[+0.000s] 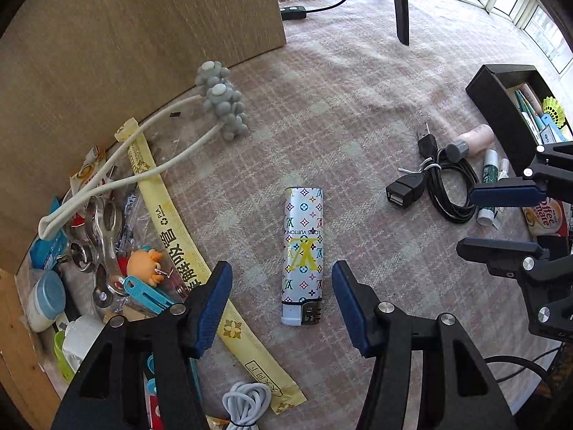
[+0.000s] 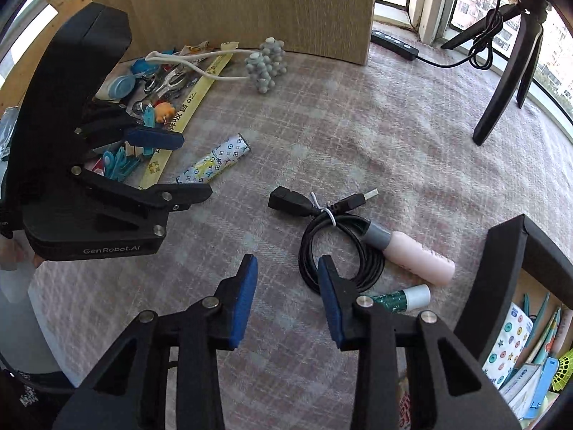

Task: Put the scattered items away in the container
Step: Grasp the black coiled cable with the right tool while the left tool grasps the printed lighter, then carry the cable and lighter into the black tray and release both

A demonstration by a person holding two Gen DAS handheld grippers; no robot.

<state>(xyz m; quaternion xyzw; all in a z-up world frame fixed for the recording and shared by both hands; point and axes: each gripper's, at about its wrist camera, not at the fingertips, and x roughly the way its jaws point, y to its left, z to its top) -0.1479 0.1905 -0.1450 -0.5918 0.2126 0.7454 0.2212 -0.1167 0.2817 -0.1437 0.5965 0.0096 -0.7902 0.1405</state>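
I count one patterned lighter (image 1: 303, 256) at the centre of my left view, one coiled black USB cable (image 2: 335, 240) mid-frame in my right view, one pink tube (image 2: 417, 252) just right of it, one green-and-white stick (image 2: 401, 299) below that, one yellow paper sleeve (image 1: 172, 236) at left, one two-headed grey massager (image 1: 222, 105) upper left, and one black container (image 2: 508, 268) at right.

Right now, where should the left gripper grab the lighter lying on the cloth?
Grab the lighter across its narrow middle, coming straight down from above. It lies flat on the cloth, long and slim, already between the open fingers of the left gripper, with bare cloth along both long sides. The yellow straw packet lies close on one side, so probably keep that finger clear of it.
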